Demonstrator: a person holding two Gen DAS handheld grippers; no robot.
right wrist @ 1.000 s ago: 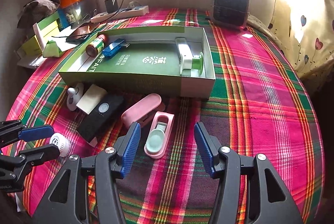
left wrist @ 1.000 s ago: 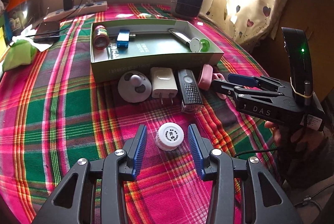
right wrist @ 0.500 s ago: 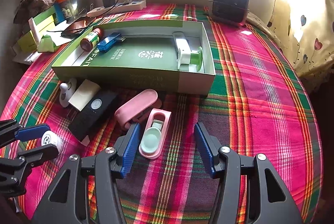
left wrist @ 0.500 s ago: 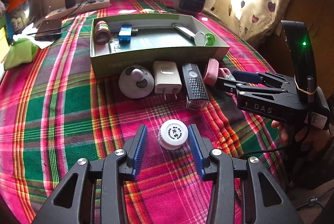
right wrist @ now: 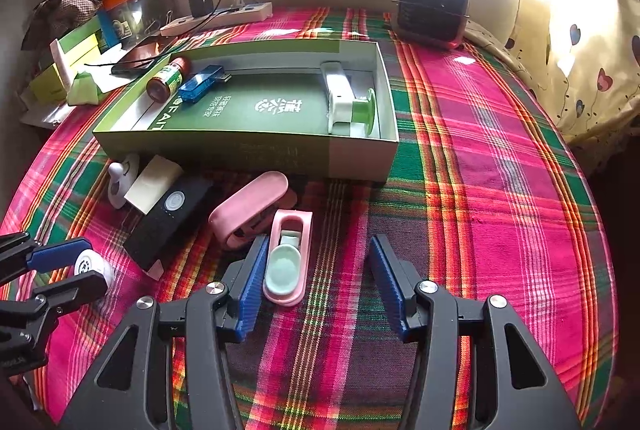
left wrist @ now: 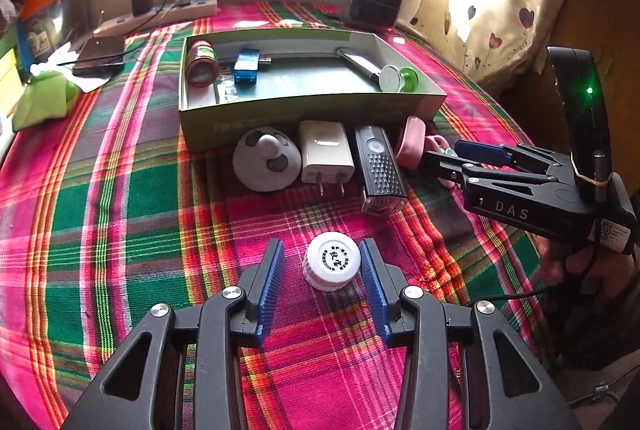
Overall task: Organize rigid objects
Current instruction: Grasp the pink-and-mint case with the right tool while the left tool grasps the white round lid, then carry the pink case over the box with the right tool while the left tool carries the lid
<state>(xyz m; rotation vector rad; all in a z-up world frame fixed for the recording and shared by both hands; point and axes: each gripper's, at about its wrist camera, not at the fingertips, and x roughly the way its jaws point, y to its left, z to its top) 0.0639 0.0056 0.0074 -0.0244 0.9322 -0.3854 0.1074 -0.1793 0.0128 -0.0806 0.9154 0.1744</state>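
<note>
A small white bottle with a printed cap stands on the plaid cloth between the blue pads of my open left gripper; neither pad touches it. My right gripper is open over a pink case with a mint insert, which lies by its left finger. A green cardboard box holds a brown bottle, a blue USB stick and a white and green holder. In front of the box lie a white round gadget, a white charger, a black device and a pink lid.
A small heater stands at the far side. A power strip with a plugged charger, a phone and boxes crowd the back left. A curtain hangs on the right. A hand holds the right gripper.
Both grippers have drawn back and down a little, so the box and the row of items sit slightly farther off. The white bottle stays between the left pads. Both jaws remain open.
</note>
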